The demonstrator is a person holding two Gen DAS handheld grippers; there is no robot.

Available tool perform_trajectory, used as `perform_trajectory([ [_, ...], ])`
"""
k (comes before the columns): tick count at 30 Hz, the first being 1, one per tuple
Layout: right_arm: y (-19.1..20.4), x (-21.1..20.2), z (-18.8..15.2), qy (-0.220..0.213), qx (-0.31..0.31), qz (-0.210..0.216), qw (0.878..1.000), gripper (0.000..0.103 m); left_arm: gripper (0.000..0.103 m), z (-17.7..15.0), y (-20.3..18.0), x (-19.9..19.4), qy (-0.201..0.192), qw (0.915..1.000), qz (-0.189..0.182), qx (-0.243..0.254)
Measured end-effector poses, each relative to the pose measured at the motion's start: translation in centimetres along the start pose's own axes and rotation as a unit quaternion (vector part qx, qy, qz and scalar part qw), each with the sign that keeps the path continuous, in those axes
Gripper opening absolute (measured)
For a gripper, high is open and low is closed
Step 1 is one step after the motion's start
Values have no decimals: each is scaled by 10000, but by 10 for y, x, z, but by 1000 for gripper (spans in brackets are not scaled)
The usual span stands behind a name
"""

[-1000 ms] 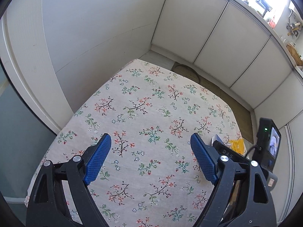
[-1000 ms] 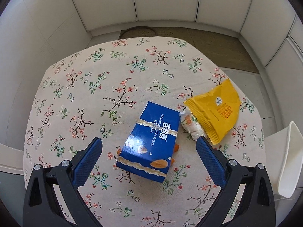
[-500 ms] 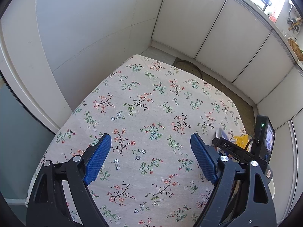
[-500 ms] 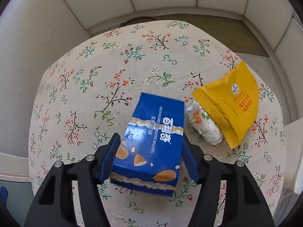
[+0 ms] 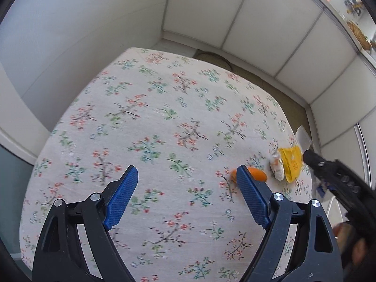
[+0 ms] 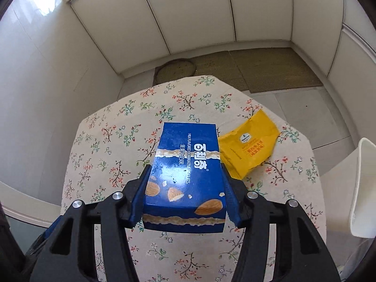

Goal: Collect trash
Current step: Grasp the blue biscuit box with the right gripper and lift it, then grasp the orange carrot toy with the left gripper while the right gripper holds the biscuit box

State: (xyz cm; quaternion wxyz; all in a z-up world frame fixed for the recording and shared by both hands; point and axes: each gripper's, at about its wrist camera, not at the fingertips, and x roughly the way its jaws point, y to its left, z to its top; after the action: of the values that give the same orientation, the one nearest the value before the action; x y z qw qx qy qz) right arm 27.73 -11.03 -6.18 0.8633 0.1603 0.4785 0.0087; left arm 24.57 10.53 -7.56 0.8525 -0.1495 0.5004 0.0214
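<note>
box (image 6: 185,176) – above table (image 6: 105,141), between right gripper (image 6: 184,202) pads | wrapper (image 6: 249,148) – on table, right of box

The right gripper (image 6: 184,192) points steeply down, its jaws just closed in and now clamped against the two long sides of a blue biscuit box (image 6: 188,171), which it holds clear of the table. The left gripper (image 5: 186,196) also tilts down, jaws spread wide with nothing between its blue pads (image 5: 121,197), hovering above the table's near part.
</note>
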Motion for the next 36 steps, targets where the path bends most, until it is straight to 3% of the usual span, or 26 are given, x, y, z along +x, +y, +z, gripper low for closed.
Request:
perform_trajectory([
  [5, -12, -32, -4, -208, 46, -16, 9998, 55, 82, -4, -28, 20, 223, 9994, -196, 193],
  [9, -27, -60, -16, -274, 58, 29, 9996, 55, 82, -5, -58, 40, 414, 9950, -271, 872],
  [12, -43, -78, -32, -275, 163, 56, 9995, 55, 89, -12, -82, 58, 661, 9802, -291, 1846],
  [14, -53, -88, -42, -303, 257, 77, 9992, 55, 89, -18, -95, 64, 517, 9681, -35, 2452],
  [18, -76, -99, -57, -333, 480, 92, 9983, 55, 89, -27, -108, 74, 513, 9526, -58, 2998],
  [26, -96, -89, -58, -145, 683, 196, 9974, 55, 88, -43, -128, 101, 445, 9222, 240, 3833],
  [32, -102, -85, -56, -118, 714, 167, 9972, 55, 73, -48, -135, 113, 551, 9180, 37, 3927],
  [35, -105, -85, -56, -115, 725, 162, 9972, 55, 57, -46, -133, 113, 603, 9232, -110, 3793],
  [36, -104, -86, -56, -116, 721, 165, 9972, 55, 47, -46, -131, 113, 644, 9258, -157, 3720],
])
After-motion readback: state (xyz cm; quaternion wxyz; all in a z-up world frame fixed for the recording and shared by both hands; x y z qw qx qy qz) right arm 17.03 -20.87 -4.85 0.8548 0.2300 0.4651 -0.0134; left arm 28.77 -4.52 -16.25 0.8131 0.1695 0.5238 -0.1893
